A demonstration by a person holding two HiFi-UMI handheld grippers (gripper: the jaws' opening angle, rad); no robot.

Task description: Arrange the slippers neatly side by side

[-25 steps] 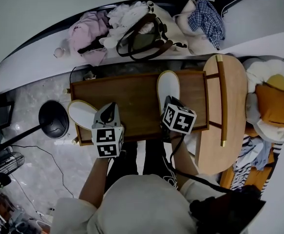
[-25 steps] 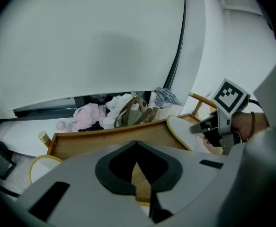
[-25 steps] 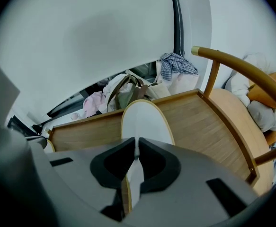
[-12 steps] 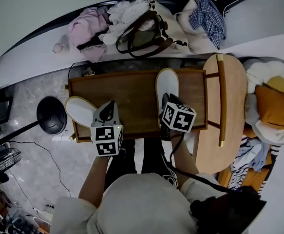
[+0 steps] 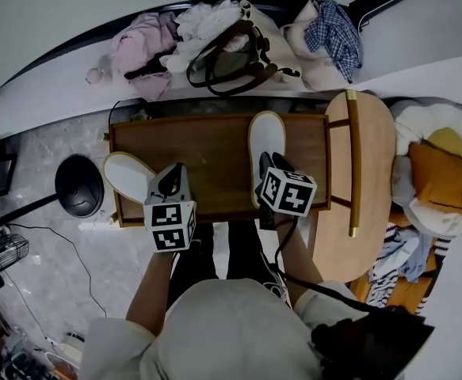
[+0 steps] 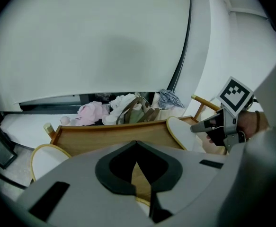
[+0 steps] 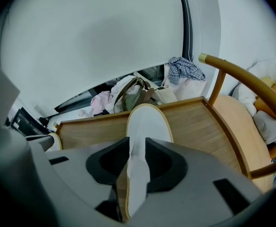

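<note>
Two white slippers with yellow trim lie on a low wooden table (image 5: 207, 145). The right slipper (image 5: 267, 139) lies lengthwise on the table's right part. Its heel end (image 7: 138, 174) sits between the jaws of my right gripper (image 5: 269, 170), which have just been opening. That gripper (image 7: 138, 145) is open, its pads standing apart on either side of the slipper. The left slipper (image 5: 126, 176) hangs over the table's left edge. My left gripper (image 5: 174, 172) hovers just to its right. This gripper (image 6: 137, 143) is shut with its tips touching, and the left slipper (image 6: 45, 157) lies beside it.
A wooden chair (image 5: 364, 172) stands against the table's right side. Behind the table a ledge holds a brown bag (image 5: 234, 58) and heaped clothes (image 5: 147, 50). A black round lamp base (image 5: 78, 187) sits on the floor at left. Cushions (image 5: 441, 172) lie at right.
Both grippers and both slippers stay where they were. The head view has drifted a little.
</note>
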